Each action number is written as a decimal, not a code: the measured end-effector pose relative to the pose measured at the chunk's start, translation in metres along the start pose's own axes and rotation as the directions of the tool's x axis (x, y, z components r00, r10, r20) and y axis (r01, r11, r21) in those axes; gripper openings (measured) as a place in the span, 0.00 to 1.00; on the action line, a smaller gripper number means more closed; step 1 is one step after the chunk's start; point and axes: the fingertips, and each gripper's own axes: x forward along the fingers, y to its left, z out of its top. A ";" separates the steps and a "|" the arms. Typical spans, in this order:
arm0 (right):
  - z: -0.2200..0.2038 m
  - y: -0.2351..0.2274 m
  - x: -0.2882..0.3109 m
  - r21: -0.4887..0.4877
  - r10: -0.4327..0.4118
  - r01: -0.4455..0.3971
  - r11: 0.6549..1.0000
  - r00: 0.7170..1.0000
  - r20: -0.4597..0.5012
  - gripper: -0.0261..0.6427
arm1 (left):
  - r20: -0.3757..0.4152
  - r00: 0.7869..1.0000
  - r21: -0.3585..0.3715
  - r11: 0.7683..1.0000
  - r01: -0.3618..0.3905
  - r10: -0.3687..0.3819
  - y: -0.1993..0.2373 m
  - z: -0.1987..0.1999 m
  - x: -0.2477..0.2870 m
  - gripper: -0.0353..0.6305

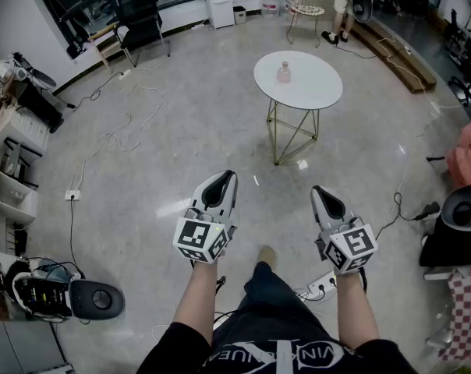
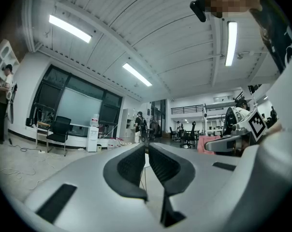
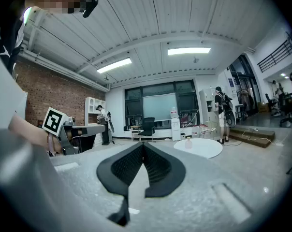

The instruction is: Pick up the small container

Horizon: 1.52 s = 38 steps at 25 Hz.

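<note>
Left gripper (image 1: 219, 181): pads pressed together with nothing between them. We hold it out level at 7 o'clock of the table.

Right gripper (image 1: 324, 194): jaws closed on nothing too, tipped only slightly downward, at 5 o'clock of the table.

Small container (image 1: 284, 72): a pale pink bottle-like piece standing alone on the round white table (image 1: 313, 96), just off the top's centre toward 10 o'clock.

Long axis: vertical. It stands upright, so we judge a level, sideways pinch around its body will suit it.

Bearing from the left gripper: about 1 o'clock in the head view, well apart, with open floor between.

Bearing from the right gripper: between 11 and 12 o'clock, also well apart. In the right gripper view it sits at 1 o'clock of the closed tips.

Nearer hand: we cannot call it, since the 2 grippers look about equally far. Only the right one shows the container in its own view.

Step in hand: the approach, by our reading. Neither gripper is near the table yet.

Next move calls for: walking up to the table and spreading 1 pair of jaws before reaching in.
</note>
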 end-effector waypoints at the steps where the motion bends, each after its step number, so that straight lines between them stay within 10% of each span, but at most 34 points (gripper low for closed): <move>1: 0.002 -0.004 0.008 0.006 -0.002 0.002 1.000 1.000 -0.001 0.05 | 0.003 1.000 0.001 1.000 -0.003 0.003 0.005 0.003 0.006 0.09; 38: 0.019 -0.142 0.151 0.088 -0.022 0.021 0.996 1.000 0.014 0.05 | -0.018 0.999 -0.024 0.999 -0.036 0.036 0.096 0.007 0.168 0.09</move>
